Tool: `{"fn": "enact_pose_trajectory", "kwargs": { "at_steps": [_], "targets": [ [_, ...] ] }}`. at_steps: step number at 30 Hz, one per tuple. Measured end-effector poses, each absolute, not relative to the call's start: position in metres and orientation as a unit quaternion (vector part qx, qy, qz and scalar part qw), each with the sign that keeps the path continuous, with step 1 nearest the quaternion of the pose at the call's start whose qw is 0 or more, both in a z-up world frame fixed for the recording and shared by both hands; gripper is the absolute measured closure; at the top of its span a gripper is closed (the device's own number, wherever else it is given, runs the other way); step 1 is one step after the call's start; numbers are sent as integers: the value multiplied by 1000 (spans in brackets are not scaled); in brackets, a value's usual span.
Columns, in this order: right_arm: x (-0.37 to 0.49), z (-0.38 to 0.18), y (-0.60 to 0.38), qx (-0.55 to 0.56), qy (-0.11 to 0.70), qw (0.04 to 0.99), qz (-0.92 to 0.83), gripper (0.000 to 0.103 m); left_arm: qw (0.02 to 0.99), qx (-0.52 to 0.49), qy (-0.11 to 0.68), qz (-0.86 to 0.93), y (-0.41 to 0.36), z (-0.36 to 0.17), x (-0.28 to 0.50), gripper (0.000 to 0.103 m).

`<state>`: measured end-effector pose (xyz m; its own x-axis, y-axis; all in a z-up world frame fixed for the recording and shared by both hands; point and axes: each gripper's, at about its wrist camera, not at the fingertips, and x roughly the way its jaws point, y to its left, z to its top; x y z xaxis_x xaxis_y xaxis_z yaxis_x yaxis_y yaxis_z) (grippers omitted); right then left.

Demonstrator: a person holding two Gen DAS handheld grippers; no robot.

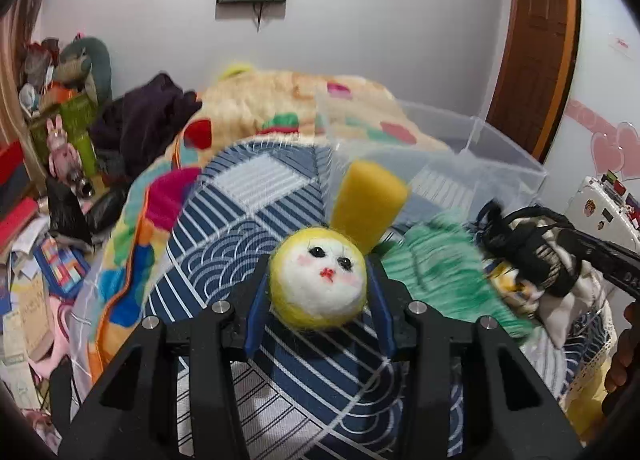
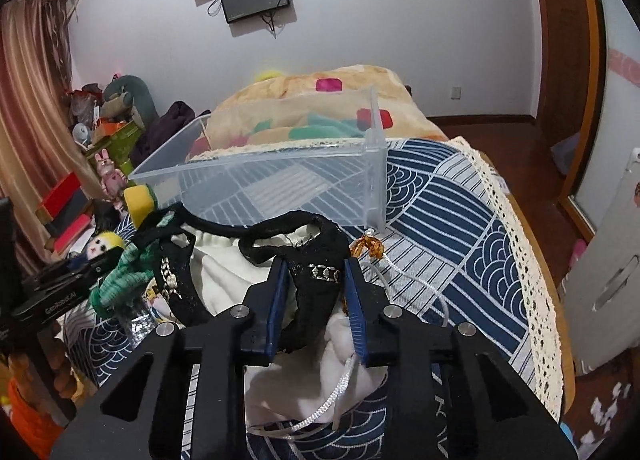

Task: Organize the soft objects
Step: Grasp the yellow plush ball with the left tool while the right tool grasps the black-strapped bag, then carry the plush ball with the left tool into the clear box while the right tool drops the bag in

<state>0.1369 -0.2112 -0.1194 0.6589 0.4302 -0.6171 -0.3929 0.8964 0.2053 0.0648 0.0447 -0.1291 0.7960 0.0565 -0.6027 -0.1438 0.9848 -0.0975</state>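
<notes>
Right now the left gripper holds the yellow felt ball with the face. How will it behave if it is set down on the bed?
The felt ball looks fuzzy and light, so the left gripper probably will not crush it. Being round, it may roll on the patterned bedspread, though its fuzzy surface should slow it.

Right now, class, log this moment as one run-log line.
left hand-held gripper: shut on yellow-and-white felt face ball | right hand-held gripper: shut on black chain-trimmed strap | clear plastic bin: empty
</notes>
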Motion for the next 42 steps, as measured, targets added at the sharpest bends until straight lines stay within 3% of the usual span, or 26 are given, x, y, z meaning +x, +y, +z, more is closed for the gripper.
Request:
{"fn": "enact_pose_trajectory", "kwargs": {
  "at_steps": [6, 21, 32, 42],
  "targets": [
    [134, -109, -210, 17, 322, 921, 220, 87, 955, -64, 286, 43, 39, -106, 55, 58],
    [140, -52, -207, 19, 231, 944, 236, 89, 965, -85, 249, -9, 40, -60, 86, 58],
    [169, -16, -192, 11, 172, 957, 231, 89, 959, -72, 273, -29, 42, -42, 146, 58],
    [209, -34, -158, -41, 201, 956, 208, 89, 936, -25, 351, -31, 29, -64, 212, 58]
  ]
}}
